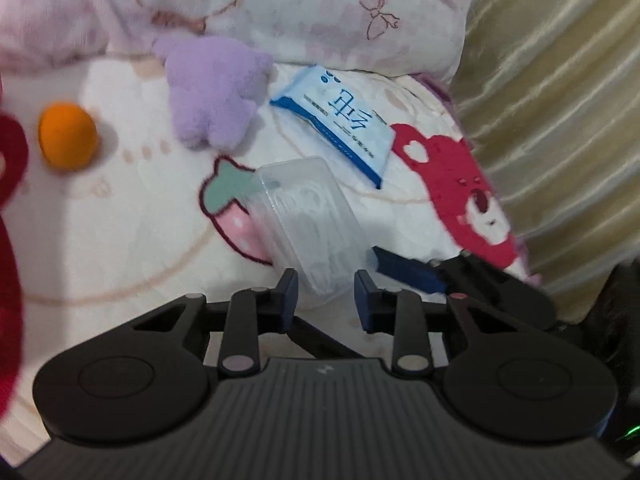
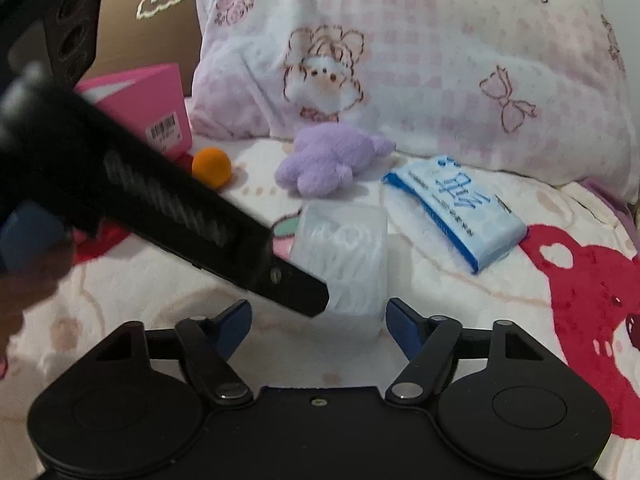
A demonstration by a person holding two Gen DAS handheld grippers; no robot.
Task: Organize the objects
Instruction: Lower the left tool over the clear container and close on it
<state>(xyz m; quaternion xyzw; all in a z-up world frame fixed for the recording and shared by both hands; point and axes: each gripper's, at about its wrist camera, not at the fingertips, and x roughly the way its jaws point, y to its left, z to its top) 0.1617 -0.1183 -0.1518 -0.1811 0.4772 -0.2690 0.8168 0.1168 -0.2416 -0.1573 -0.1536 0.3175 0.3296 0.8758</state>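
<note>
A clear plastic box of white floss picks (image 1: pixel 312 216) lies on the patterned blanket (image 1: pixel 120 220). My left gripper (image 1: pixel 326 284) has its blue pads pressed on both sides of the box's near end. In the right wrist view the same box (image 2: pixel 352 248) lies between the fingers of my right gripper (image 2: pixel 317 307), which is open with gaps to both pads. One left finger (image 2: pixel 224 232) crosses that view from the left and meets the box. In the left wrist view one right finger (image 1: pixel 412 270) lies just right of the box.
A blue-and-white tissue pack (image 1: pixel 340 120), a purple plush toy (image 1: pixel 212 92) and an orange (image 1: pixel 67 136) lie farther back on the blanket. A pink box (image 2: pixel 148 104) stands at the back left. A pillow (image 2: pixel 400 60) lines the back, and a gold curtain (image 1: pixel 560 100) hangs at the right.
</note>
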